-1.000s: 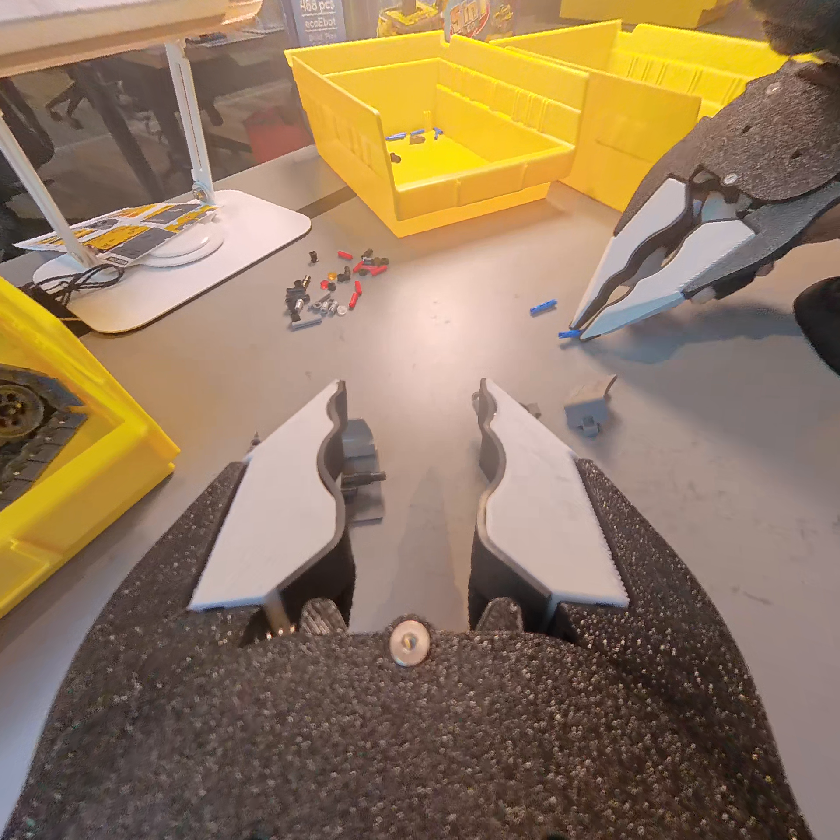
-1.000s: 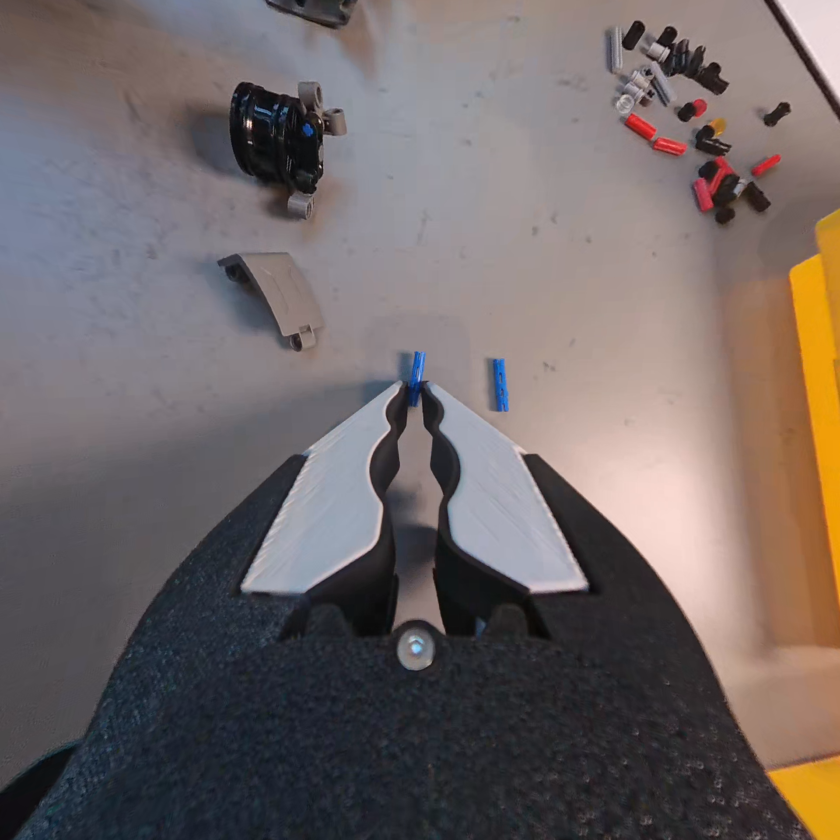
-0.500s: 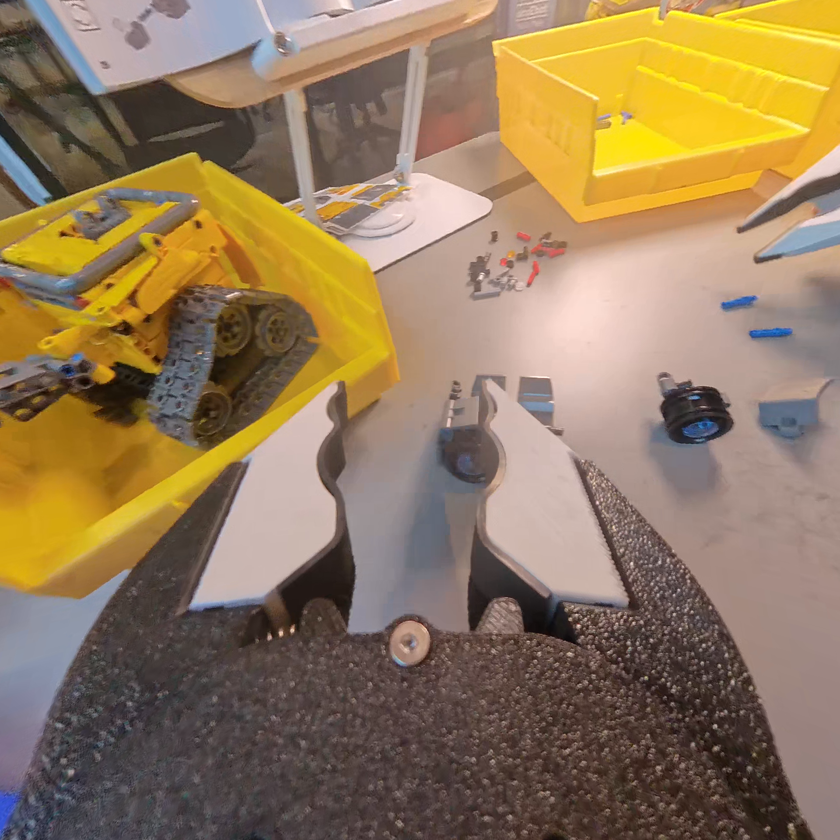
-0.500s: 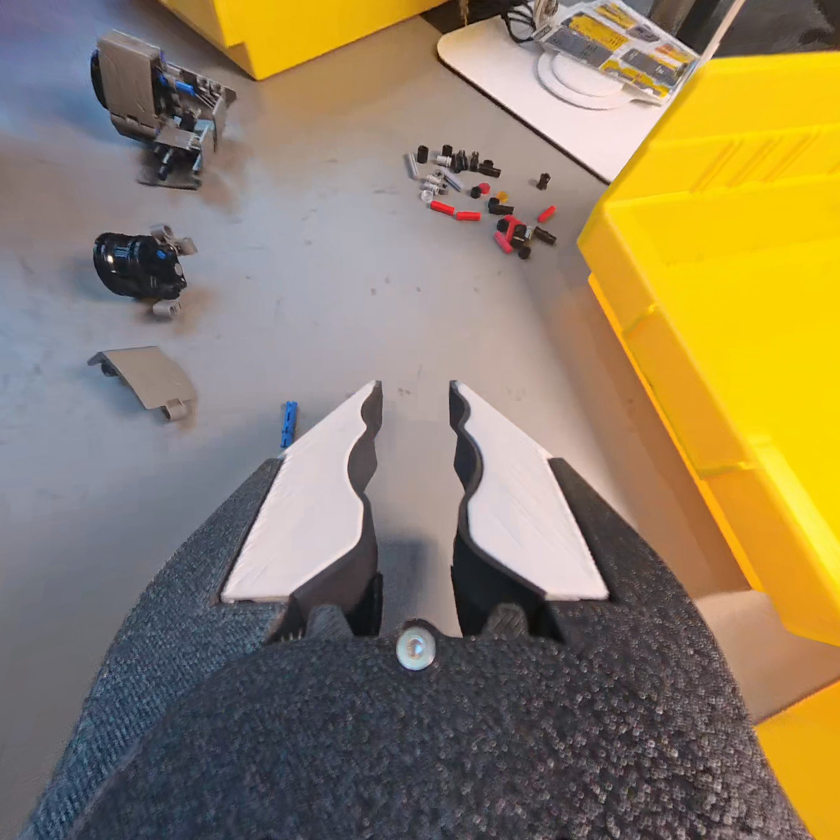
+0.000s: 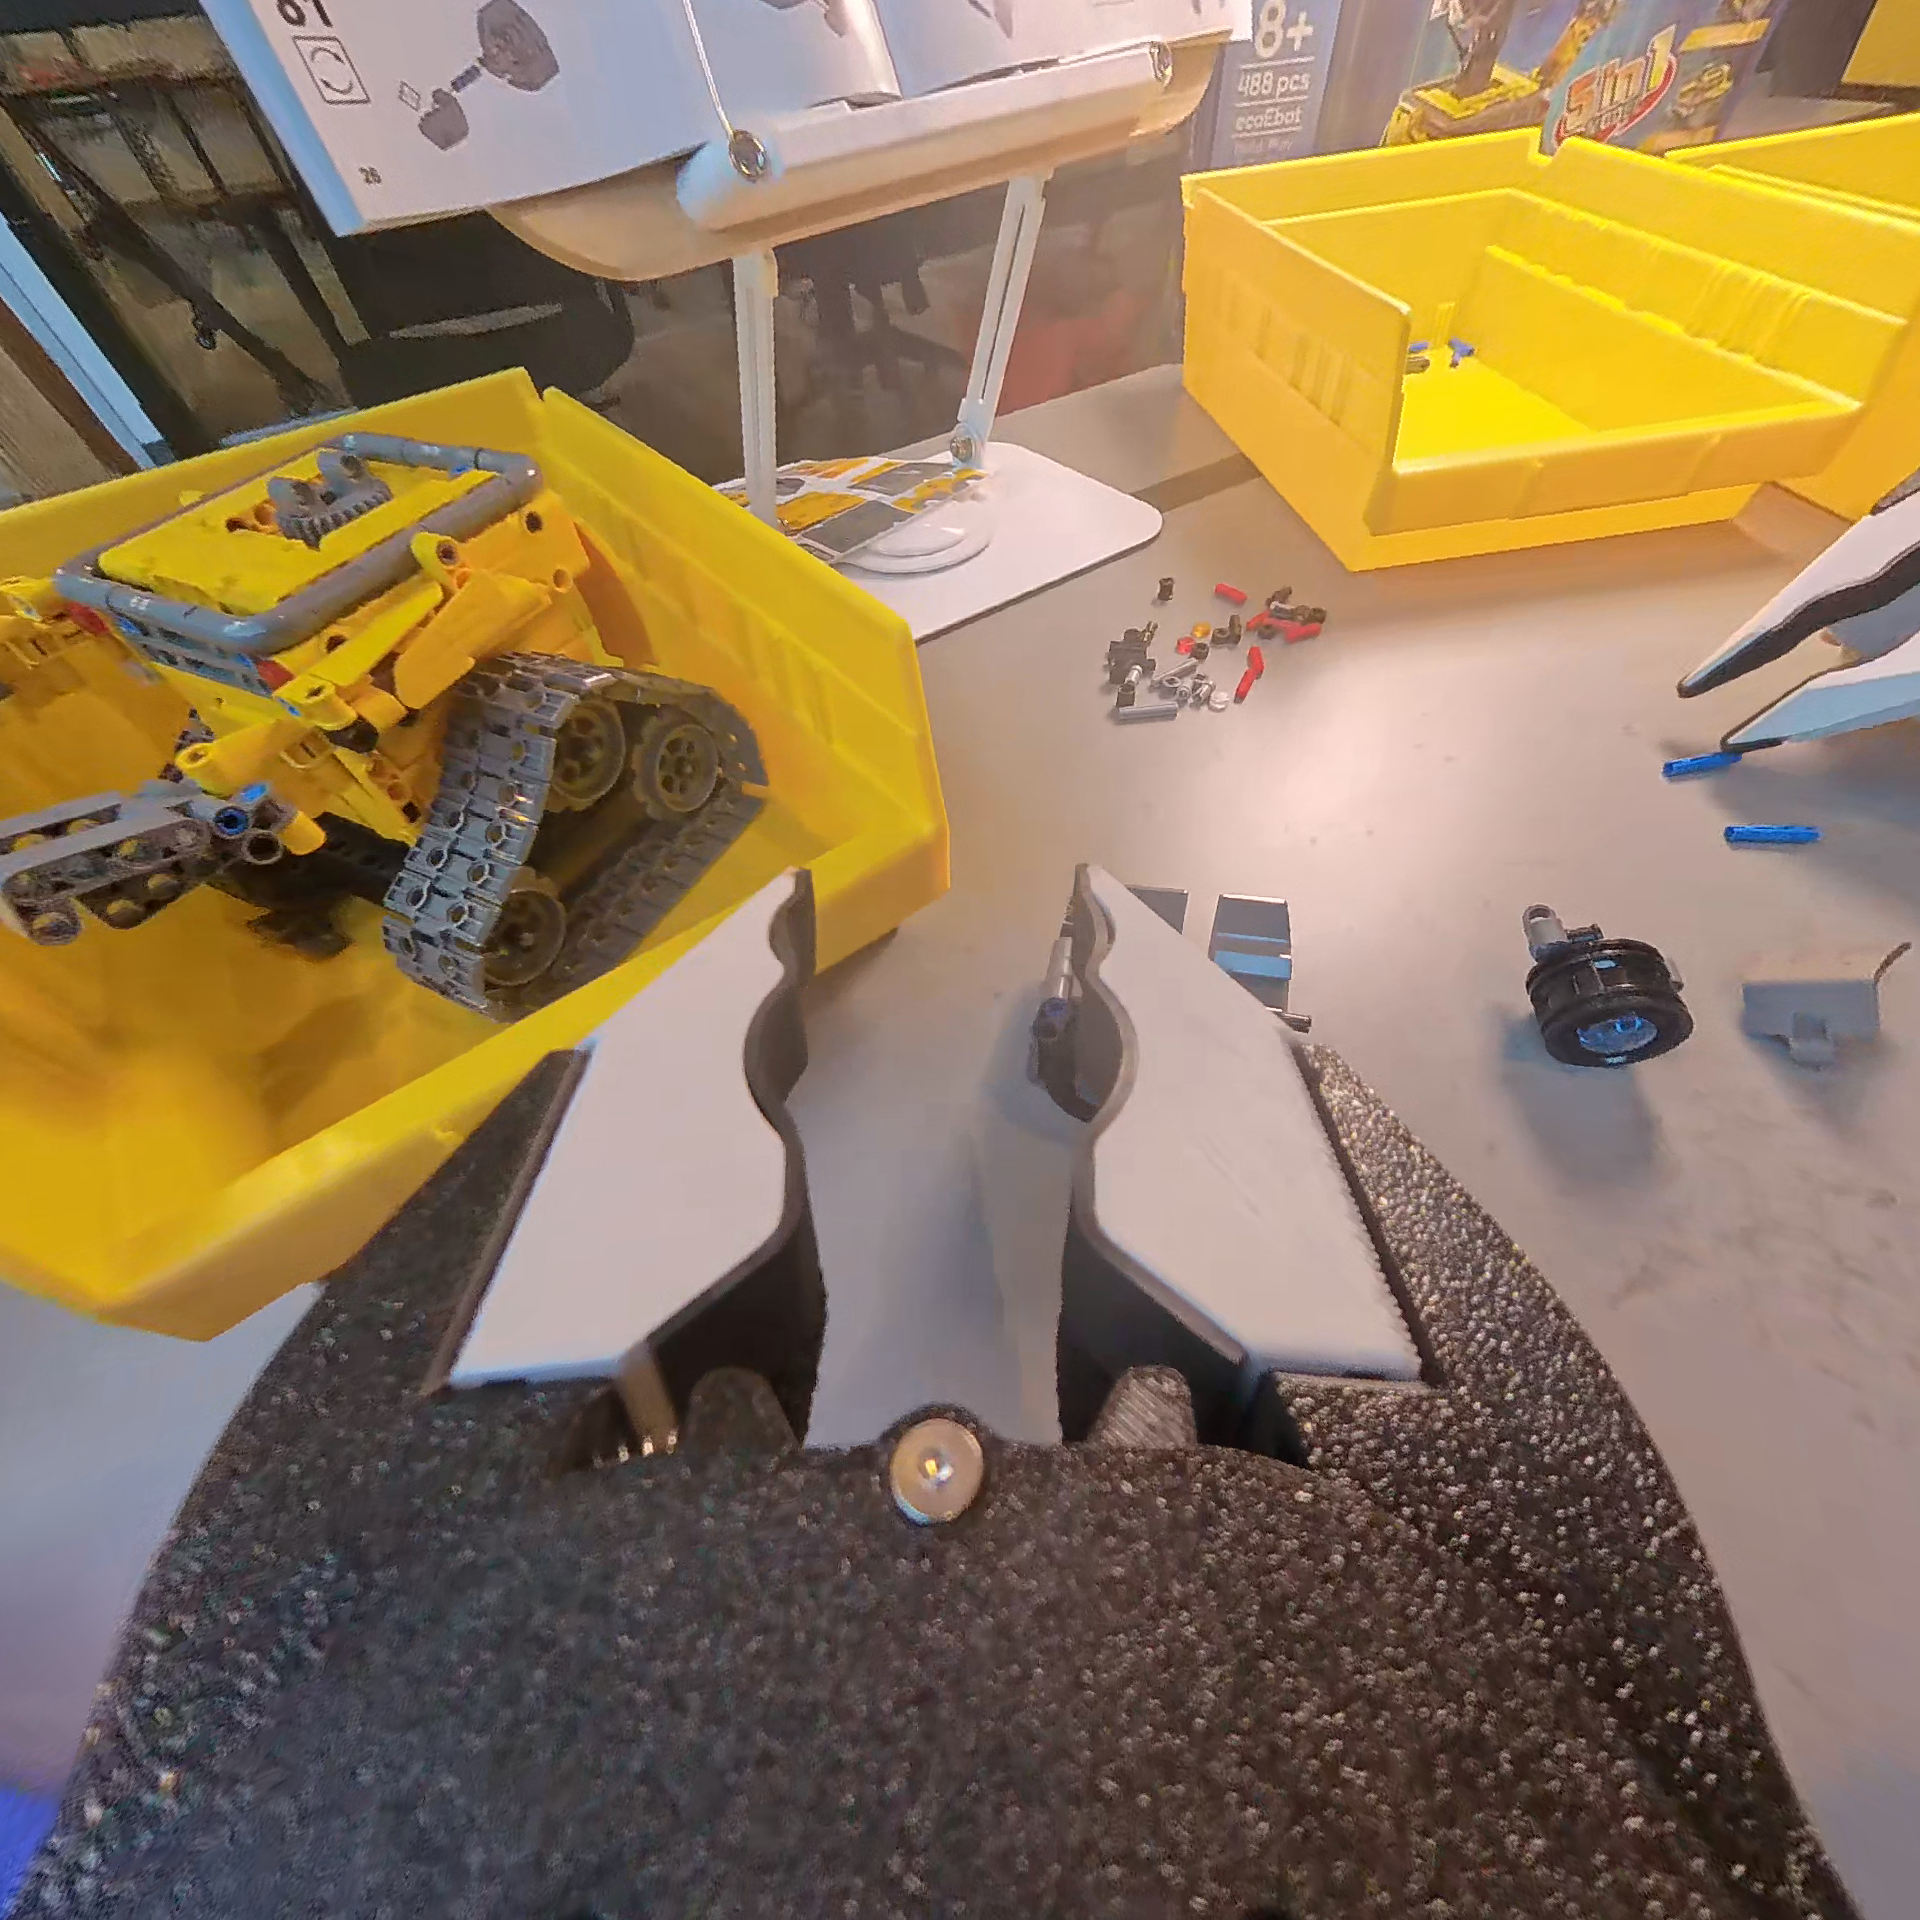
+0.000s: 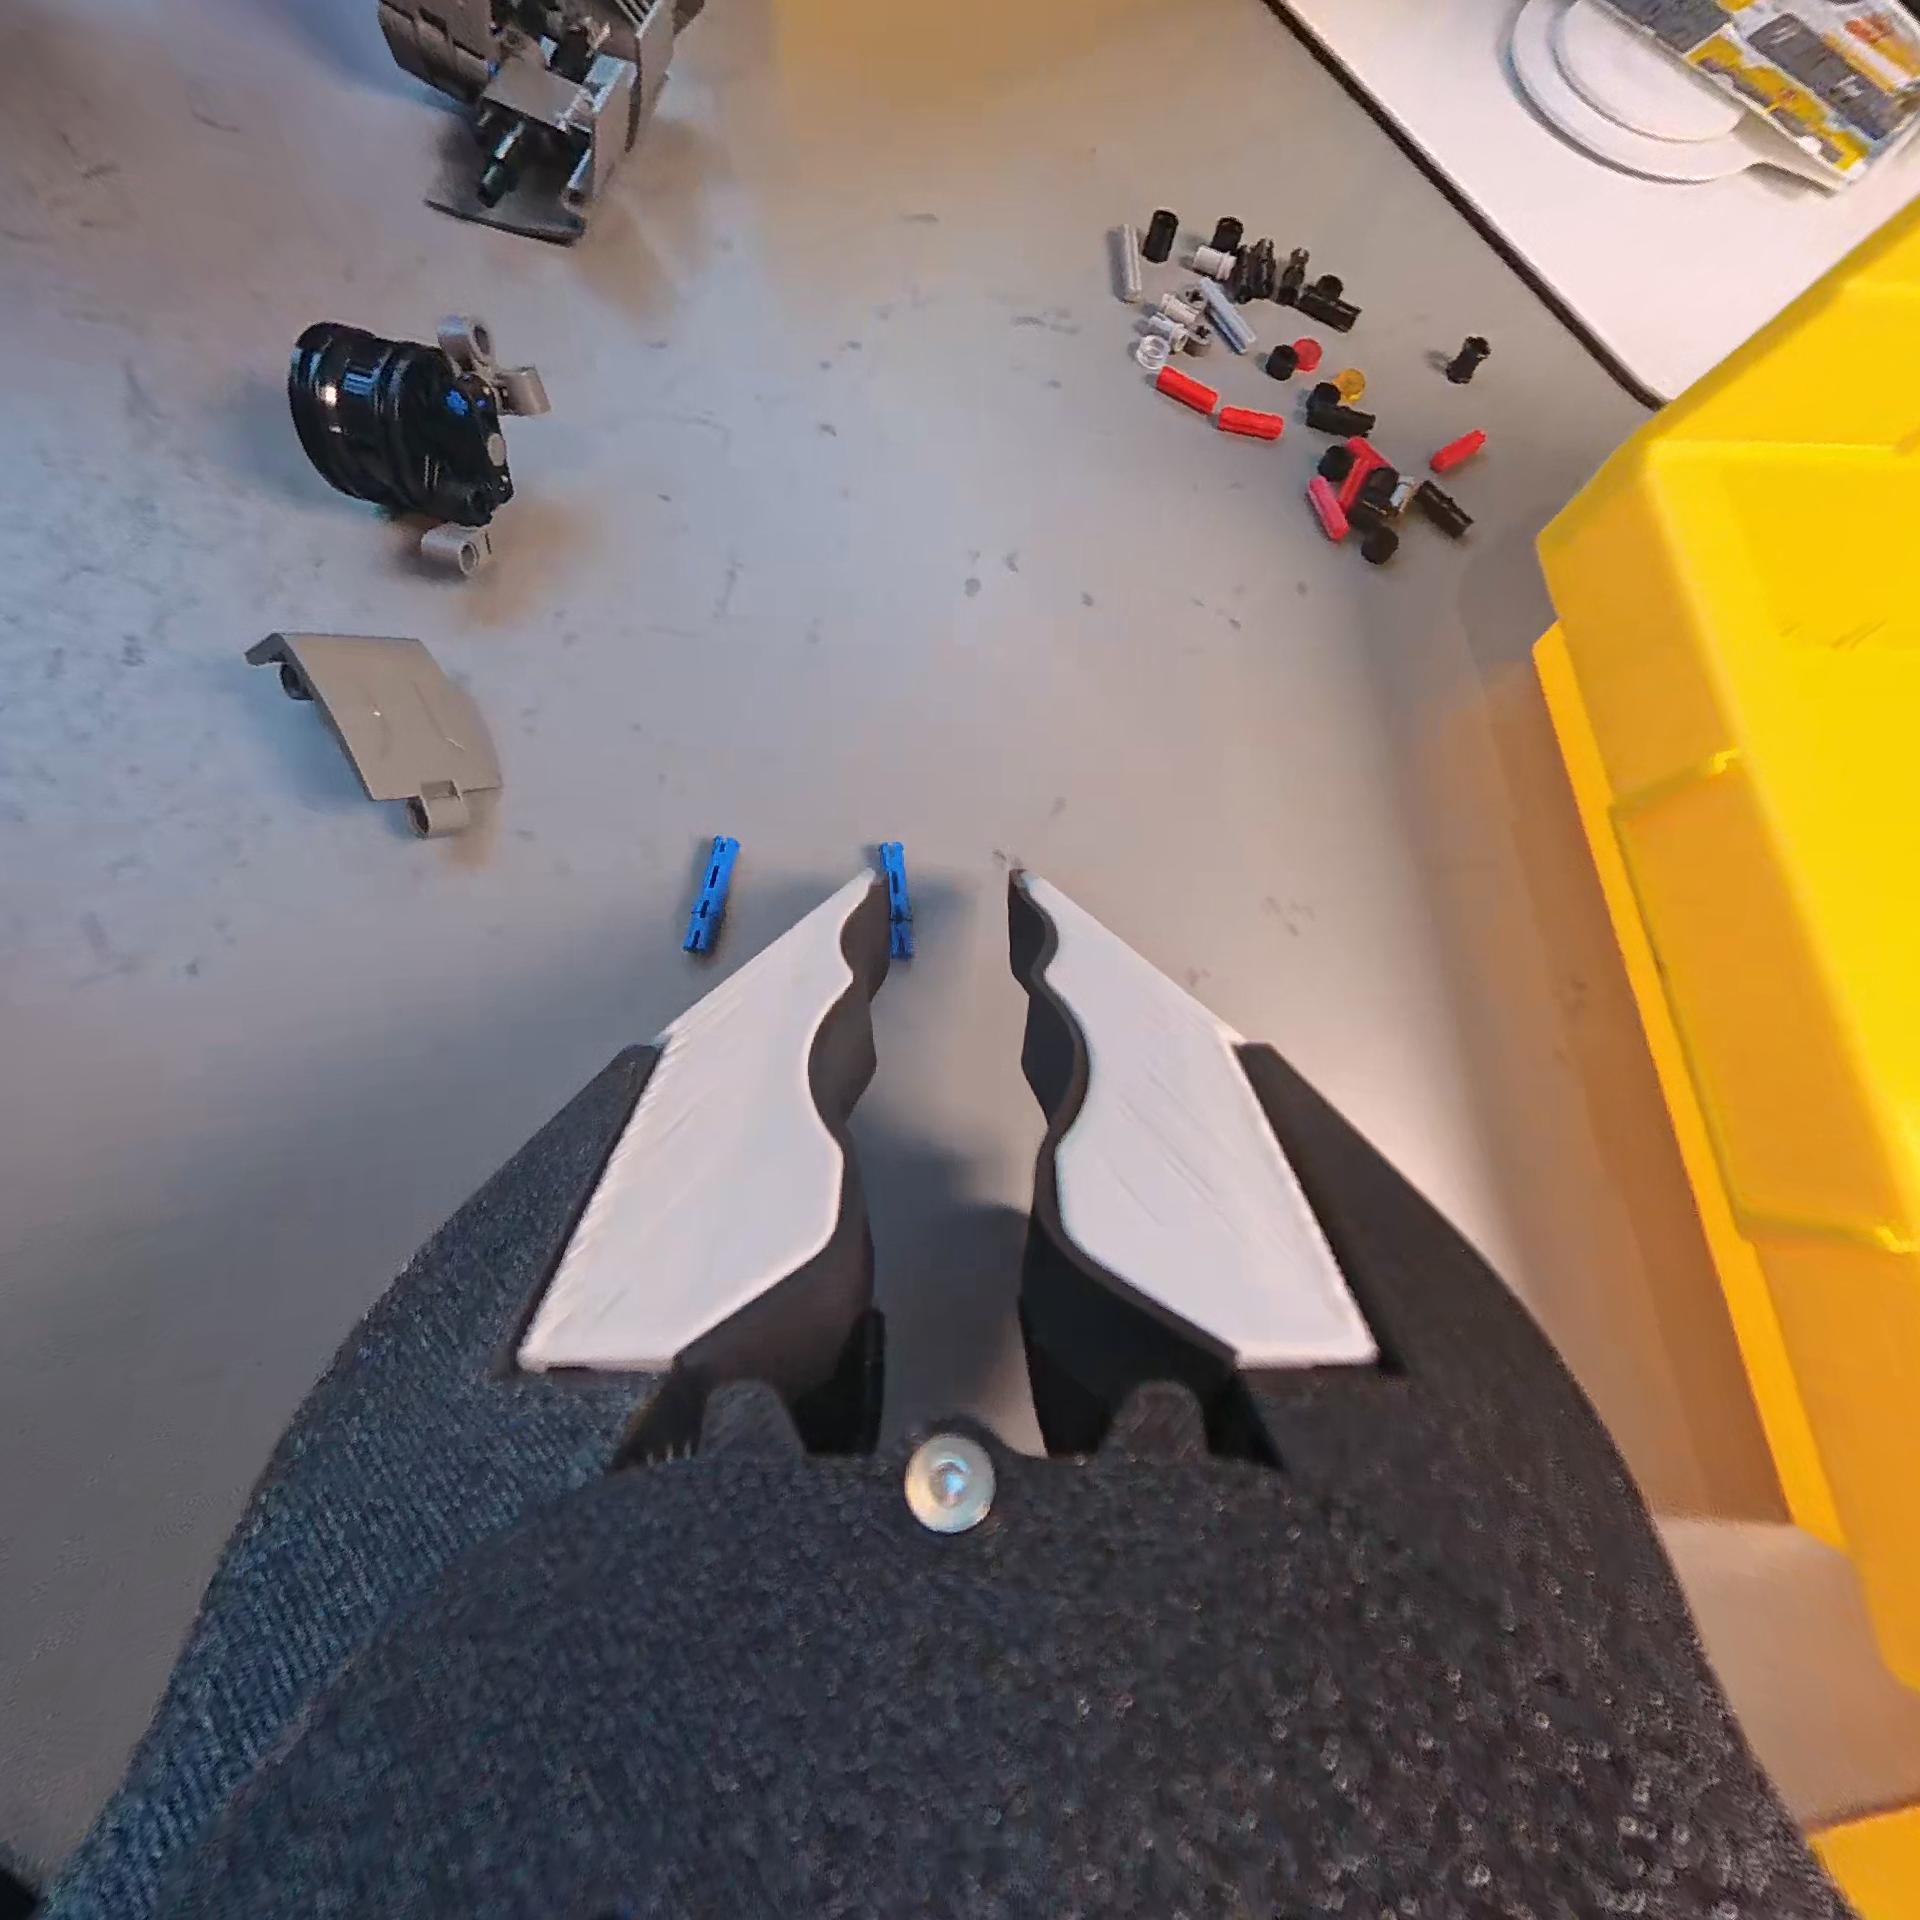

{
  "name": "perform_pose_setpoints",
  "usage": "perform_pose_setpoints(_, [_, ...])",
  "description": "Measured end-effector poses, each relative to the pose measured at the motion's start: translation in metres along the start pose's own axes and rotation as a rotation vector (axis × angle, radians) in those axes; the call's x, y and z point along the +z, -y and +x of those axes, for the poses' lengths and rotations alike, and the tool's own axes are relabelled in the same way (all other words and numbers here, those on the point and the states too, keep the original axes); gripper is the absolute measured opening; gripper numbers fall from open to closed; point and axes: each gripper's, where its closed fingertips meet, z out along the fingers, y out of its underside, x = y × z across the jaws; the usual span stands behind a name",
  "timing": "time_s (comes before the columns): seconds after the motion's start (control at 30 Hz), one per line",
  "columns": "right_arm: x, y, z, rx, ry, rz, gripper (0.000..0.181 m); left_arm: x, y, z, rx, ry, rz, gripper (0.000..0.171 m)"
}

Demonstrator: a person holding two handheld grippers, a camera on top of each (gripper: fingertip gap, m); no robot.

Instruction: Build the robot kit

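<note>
My right gripper (image 6: 940, 883) is open and low over the grey table. A blue pin (image 6: 896, 899) lies between its fingertips, against the inner edge of the left finger. A second blue pin (image 6: 712, 896) lies just to the left. My left gripper (image 5: 940, 894) is open and empty, next to a yellow bin (image 5: 883, 665) that holds a yellow tracked brick vehicle (image 5: 343, 665). A grey and black assembly (image 5: 1055, 1023) is partly hidden behind its right finger. The right gripper (image 5: 1704, 717) also shows at the right edge of the left wrist view, above both pins (image 5: 1701, 764).
A black wheel (image 6: 395, 426) and a grey curved panel (image 6: 384, 717) lie left of the pins. A pile of small red, black and grey parts (image 6: 1299, 384) lies farther off. Yellow bins (image 6: 1766, 831) stand at the right. A white stand (image 5: 997, 540) holds a booklet.
My right gripper, nearly shut on a blue pin's end 1 s ago, opened, rose and came down over the pins. My left gripper drew back from the grey assembly, and the vehicle's bin came into view.
</note>
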Motion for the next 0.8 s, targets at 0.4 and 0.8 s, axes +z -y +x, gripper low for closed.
perform_pose_setpoints(0.4, [0.004,-0.005,-0.016,-0.071,0.074,-0.096,0.001,0.007,-0.005,0.028,0.047,-0.086,-0.018,0.049])
perform_pose_setpoints(0.8, [-0.007,0.055,-0.117,-0.225,0.347,0.186,0.0,0.008,-0.016,0.12,0.284,-0.396,-0.027,0.048])
